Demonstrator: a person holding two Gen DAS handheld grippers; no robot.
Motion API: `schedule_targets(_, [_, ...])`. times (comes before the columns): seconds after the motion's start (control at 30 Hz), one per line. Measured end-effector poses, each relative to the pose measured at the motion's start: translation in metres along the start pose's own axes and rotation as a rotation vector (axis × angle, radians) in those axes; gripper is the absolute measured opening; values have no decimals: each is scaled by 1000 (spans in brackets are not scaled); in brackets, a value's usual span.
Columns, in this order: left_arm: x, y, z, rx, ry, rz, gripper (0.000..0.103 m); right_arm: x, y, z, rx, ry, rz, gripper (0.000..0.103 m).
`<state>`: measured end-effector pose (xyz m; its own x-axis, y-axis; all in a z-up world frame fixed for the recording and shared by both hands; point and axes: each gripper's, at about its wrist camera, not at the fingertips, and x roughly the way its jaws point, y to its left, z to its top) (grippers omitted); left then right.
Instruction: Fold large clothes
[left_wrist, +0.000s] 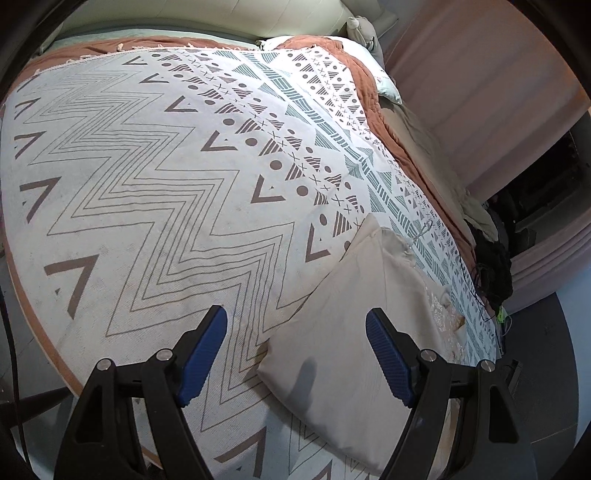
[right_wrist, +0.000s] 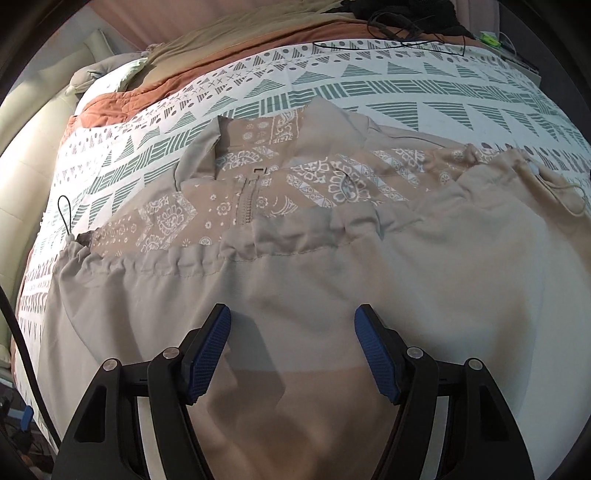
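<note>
Right wrist view: my right claw (right_wrist: 292, 332) is hanging over the beige jacket (right_wrist: 314, 280), its blue pads spread apart with nothing pinched between them, only smooth fabric lying beneath the gap. Just beyond the pads the gathered drawstring hem (right_wrist: 207, 256) is running crosswise, and past it the zipper (right_wrist: 246, 201) is sitting amid the paisley-printed panel (right_wrist: 325, 177), with the collar (right_wrist: 258, 129) farthest ahead. A cord loop (right_wrist: 65, 214) is poking out far to the left of the claw. The jacket is lying on the patterned blanket (right_wrist: 406, 92) that covers the bed.

In the left wrist view my left claw (left_wrist: 296, 334) is also standing wide, gripping nothing. The folded edge of the jacket (left_wrist: 354, 314) is lying under and ahead of its right pad, while zigzag blanket (left_wrist: 147, 184) is showing under the left pad. Farther off, a rust-coloured quilt (left_wrist: 373, 92) and a pale pillow (left_wrist: 388, 83) are lying at the bed's head, with a pink curtain (left_wrist: 480, 92) to the right.
</note>
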<state>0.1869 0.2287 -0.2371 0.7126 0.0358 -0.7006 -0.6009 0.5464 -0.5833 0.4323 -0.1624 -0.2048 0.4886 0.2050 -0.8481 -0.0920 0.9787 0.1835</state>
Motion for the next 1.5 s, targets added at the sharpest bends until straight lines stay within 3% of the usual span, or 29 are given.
schedule_targets(0.07, [0,-1,-4,3,4,2,78,5,0,8,-39,30,1,52])
schedule_targets(0.23, [9,1,-24,3,47,-17,78,19,0,27,-113,75,3,13])
schedule_targets(0.33, [14,1,-34,8,72,-30,78,18,-2,34,-111,61,45,0])
schedule_targets(0.6, [21,-5,-44,37,105,-37,78,-1,-14,55,-101,-30,69,0])
schedule_targets(0.8, [17,-3,-43,22,105,-40,78,2,-9,62,-102,0,89,0])
schedule_targets(0.9, [12,0,-42,11,95,-40,78,-3,-6,57,-90,19,159,0])
schedule_targets(1.0, [8,-1,-39,7,80,-48,78,-7,-6,54,-107,6,132,0])
schedule_targets(1.07, [5,-2,-38,5,70,-48,78,-9,-2,52,-124,4,124,6])
schedule_targets(1.1, [3,-3,-37,2,66,-51,78,-8,-2,51,-121,15,134,25])
schedule_targets(1.13, [2,-3,-37,-1,63,-53,78,-8,-1,50,-117,23,148,68])
schedule_targets(1.17, [0,-2,-37,-4,61,-55,78,-9,-1,49,-113,22,165,89])
schedule_targets(1.2, [-1,-2,-36,-7,59,-57,78,-10,0,47,-114,12,173,99])
schedule_targets(1.4, [-9,3,-34,-13,46,-61,78,-2,1,42,-95,40,145,97])
schedule_targets(1.47, [-11,4,-33,-11,42,-63,78,10,6,41,-104,85,152,81])
schedule_targets(1.5, [-11,4,-33,-9,43,-66,78,20,8,39,-102,117,140,64])
